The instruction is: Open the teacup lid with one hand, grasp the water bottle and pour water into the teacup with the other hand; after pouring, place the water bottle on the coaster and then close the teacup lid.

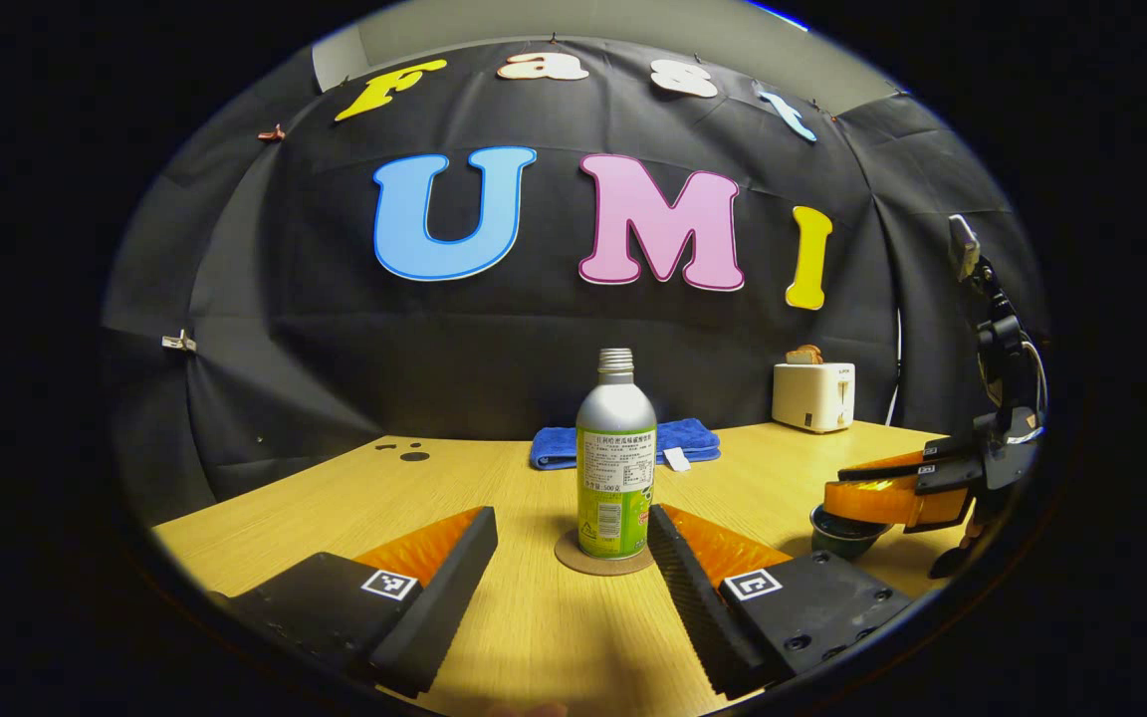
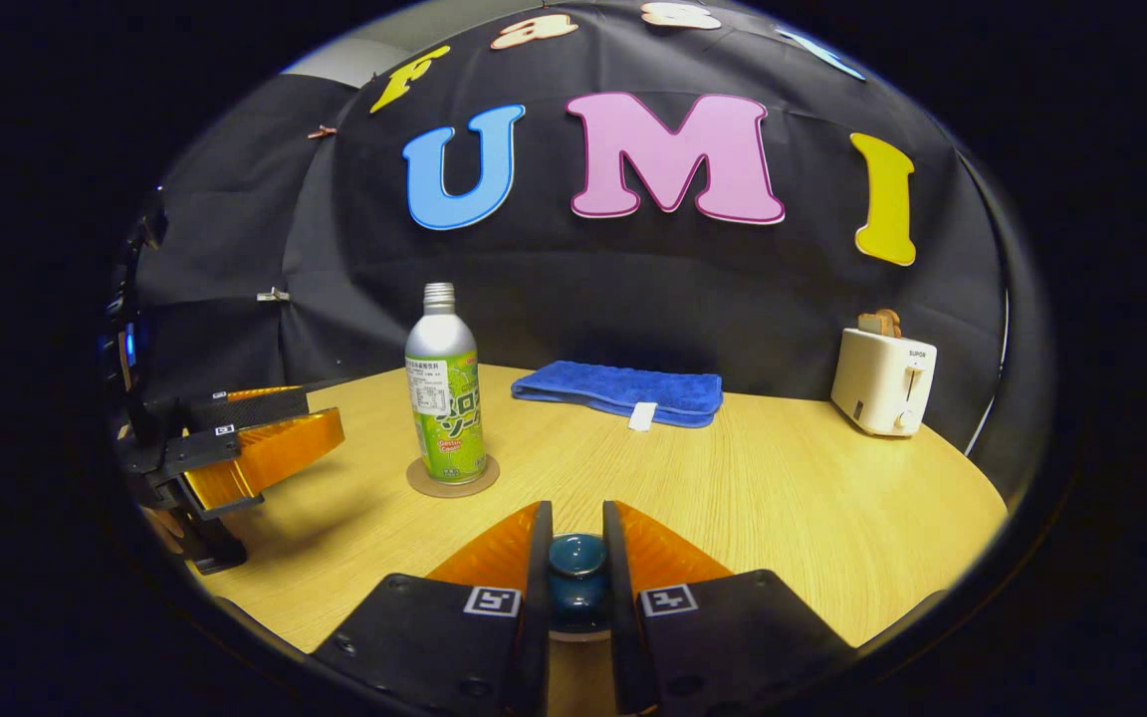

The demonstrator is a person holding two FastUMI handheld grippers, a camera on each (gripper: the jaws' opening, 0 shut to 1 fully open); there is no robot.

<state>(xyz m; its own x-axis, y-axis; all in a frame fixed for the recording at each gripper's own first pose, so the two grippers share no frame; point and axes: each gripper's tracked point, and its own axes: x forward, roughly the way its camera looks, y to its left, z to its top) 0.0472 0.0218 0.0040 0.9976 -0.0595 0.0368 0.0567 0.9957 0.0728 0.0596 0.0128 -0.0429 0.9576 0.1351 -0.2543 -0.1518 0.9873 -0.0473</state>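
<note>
A silver and green water bottle (image 1: 616, 468) (image 2: 446, 398), cap off, stands upright on a round brown coaster (image 1: 603, 560) (image 2: 452, 480). My left gripper (image 1: 571, 518) is open, its fingers reaching to either side of the bottle's base without touching it; the right gripper view has it at the left (image 2: 320, 413). My right gripper (image 2: 576, 510) is shut on the dark blue knob of the teacup lid (image 2: 576, 558). In the left gripper view the right gripper (image 1: 837, 493) sits over the dark teacup (image 1: 847, 536). I cannot tell whether the lid rests on the cup.
A folded blue towel (image 1: 623, 441) (image 2: 623, 391) lies at the back of the wooden table (image 2: 783, 498). A white toaster (image 1: 812, 395) (image 2: 882, 380) with bread in it stands at the back right. The table's front edge is close below both grippers.
</note>
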